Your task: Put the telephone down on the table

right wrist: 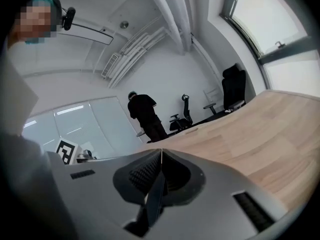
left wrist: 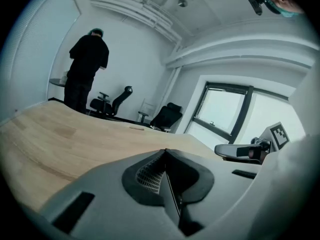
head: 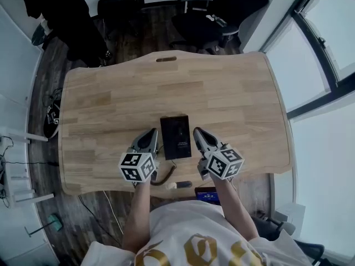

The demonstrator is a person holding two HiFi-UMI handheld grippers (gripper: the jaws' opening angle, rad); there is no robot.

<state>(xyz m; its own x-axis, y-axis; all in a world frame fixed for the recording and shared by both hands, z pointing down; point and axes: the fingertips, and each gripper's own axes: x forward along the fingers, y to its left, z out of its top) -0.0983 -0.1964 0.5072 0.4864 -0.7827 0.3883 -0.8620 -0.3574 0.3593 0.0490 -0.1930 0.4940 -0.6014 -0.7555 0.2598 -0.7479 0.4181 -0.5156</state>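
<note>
The telephone lay flat on the surface between the left tool and the right tool, both closed and empty, so a sideways swing of either might have knocked it toward the edge.

One wooden table fills the centre of the frame, and one black telephone lies on it. Two tongs appear just below centre, the left tongs and the right tongs. Each carries one cube, making two: the left marker cube and the right marker cube. One cable curls at the table's lower edge, with one small blue-lit screen just below it. Two people are in view: one person in black at upper left and one person in a white shirt at the bottom. At least two black office chairs stand along the top.
</note>
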